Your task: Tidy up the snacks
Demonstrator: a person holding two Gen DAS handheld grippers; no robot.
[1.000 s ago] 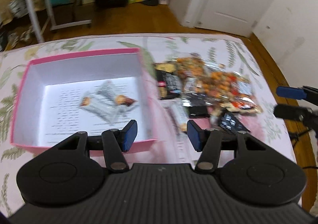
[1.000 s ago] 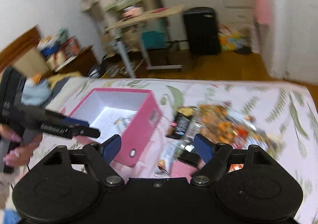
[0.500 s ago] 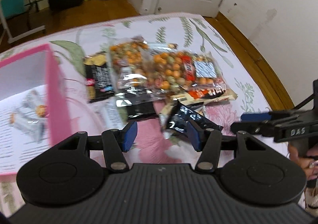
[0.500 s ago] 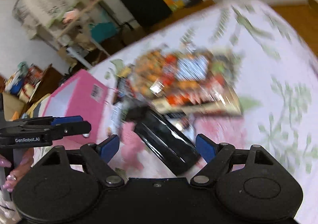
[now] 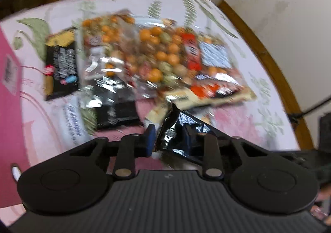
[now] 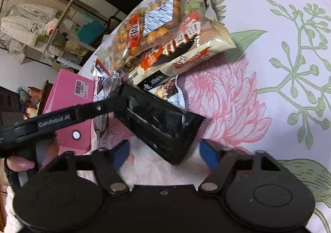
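Only clear text is "GenRobot.AI" in white on the left gripper (image 6: 122,90) arm. The pink box (image 6: 68,96) has a barcode sticker, digits too small. The snack bags (image 6: 175,32) show big Chinese characters, unreadable to me.

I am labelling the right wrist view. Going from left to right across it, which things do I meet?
Pink box → left tool, shut on the black snack packet → pink flower print on the cloth → green plant print.
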